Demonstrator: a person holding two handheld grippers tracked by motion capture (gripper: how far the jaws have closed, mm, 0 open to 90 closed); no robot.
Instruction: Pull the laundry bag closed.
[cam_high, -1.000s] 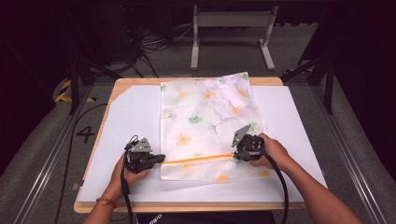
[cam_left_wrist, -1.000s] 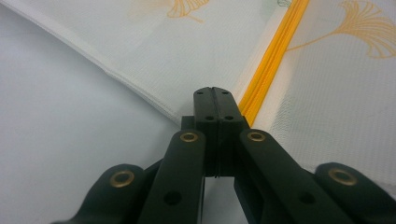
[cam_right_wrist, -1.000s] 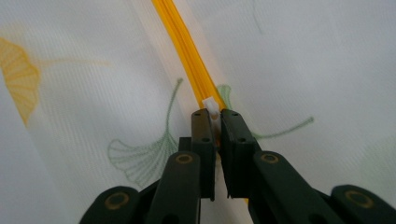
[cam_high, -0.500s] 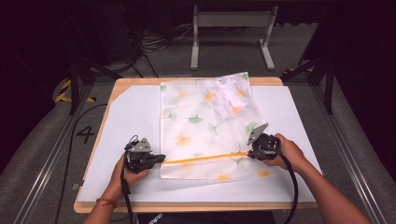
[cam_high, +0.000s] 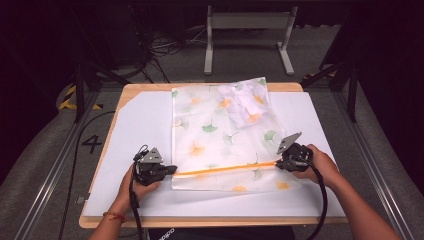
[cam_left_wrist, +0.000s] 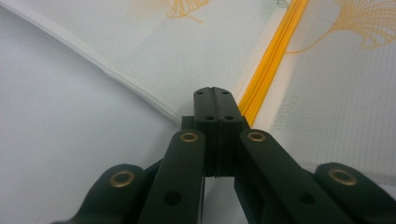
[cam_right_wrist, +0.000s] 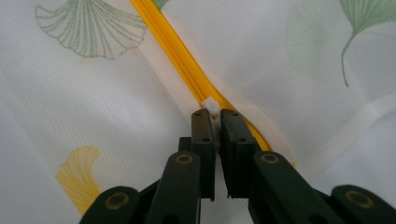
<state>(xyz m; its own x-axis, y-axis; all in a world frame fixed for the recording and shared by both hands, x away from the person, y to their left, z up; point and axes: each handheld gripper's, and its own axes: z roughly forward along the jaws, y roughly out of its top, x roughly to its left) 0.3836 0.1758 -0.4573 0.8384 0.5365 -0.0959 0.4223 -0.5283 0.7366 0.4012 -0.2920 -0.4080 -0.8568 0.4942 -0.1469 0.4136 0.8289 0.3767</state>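
At the near edge of the table (cam_high: 100, 220) the person's forearms come in from below, and both are cut off by the bottom of the high view. The left gripper (cam_high: 167, 170) rests at the near left corner of the mesh bag (cam_high: 220, 145). In the left gripper view its jaws are pressed together on the bag's edge, right beside the end of the yellow zipper (cam_high: 225, 168); the fabric between the pads is hidden by the jaws themselves. The right gripper (cam_high: 278, 163) is at the other end of the zipper, near the bag's right edge. In the right gripper view its jaws are clenched on the small white zipper pull (cam_right_wrist: 211, 105), and only the tip of the pull sticks out above them.

The bag lies flat on a white sheet (cam_high: 140, 125) in the middle of the table, printed with green and yellow leaves. Through the mesh, at the far right part of the bag, a crumpled white cloth (cam_high: 242, 102) shows, but what it is exactly is hard to make out. Behind the table the room is dark; a grey metal stand (cam_high: 247, 30) and some cables (cam_high: 165, 47) on the floor are seen only dimly.
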